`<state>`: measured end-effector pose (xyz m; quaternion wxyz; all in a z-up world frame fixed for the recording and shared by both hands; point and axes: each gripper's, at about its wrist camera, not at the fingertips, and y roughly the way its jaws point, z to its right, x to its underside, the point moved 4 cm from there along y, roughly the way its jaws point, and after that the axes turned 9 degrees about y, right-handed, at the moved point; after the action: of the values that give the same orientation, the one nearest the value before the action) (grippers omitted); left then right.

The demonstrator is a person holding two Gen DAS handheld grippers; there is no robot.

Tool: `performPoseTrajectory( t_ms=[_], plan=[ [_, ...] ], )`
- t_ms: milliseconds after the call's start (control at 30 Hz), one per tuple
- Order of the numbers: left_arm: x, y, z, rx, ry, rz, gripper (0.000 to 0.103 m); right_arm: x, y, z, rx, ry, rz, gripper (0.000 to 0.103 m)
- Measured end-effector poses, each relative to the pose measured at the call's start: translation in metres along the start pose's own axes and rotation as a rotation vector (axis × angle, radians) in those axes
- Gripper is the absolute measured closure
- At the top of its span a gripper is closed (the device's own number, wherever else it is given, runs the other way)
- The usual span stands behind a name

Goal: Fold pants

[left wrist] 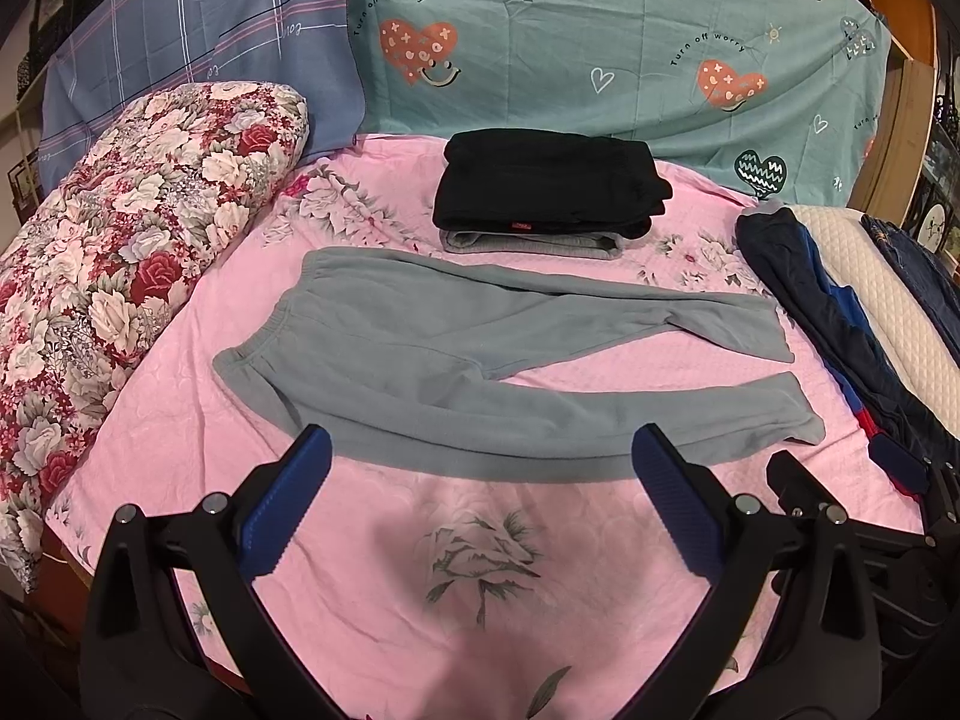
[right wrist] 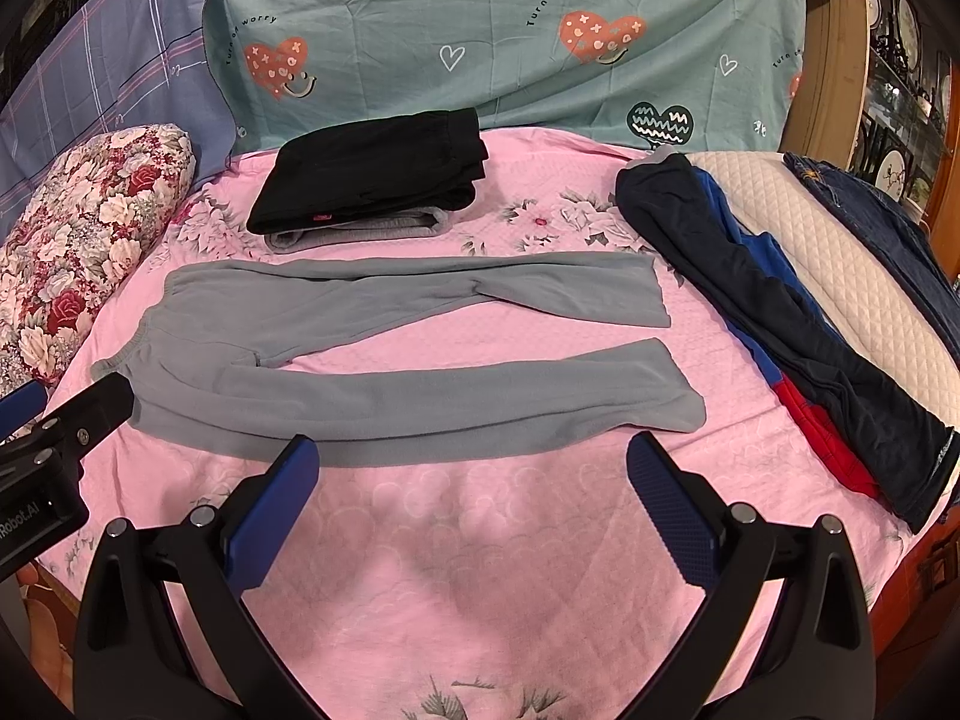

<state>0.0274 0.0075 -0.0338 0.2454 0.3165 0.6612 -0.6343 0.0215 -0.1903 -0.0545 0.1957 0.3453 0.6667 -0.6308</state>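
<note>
Grey pants lie flat on the pink bedspread, waistband to the left, both legs spread apart toward the right; they also show in the right wrist view. My left gripper is open and empty, just short of the near leg's lower edge. My right gripper is open and empty, also just in front of the near leg. The right gripper's side shows at the right edge of the left wrist view, and the left gripper's side at the left edge of the right wrist view.
A folded black garment on a folded grey one lies behind the pants. A floral quilt roll lies at the left. Dark blue and red clothes, a white quilted pillow and jeans are at the right.
</note>
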Motion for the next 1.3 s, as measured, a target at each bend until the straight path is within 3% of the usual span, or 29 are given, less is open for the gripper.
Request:
performPoseTrajectory(
  t_ms=[1300],
  plan=[
    [0.0040, 0.0028, -0.0011, 0.000, 0.007, -0.006, 0.002, 0.0005, 0.0011, -0.0027, 0.000, -0.005, -0.003, 0.001]
  ],
)
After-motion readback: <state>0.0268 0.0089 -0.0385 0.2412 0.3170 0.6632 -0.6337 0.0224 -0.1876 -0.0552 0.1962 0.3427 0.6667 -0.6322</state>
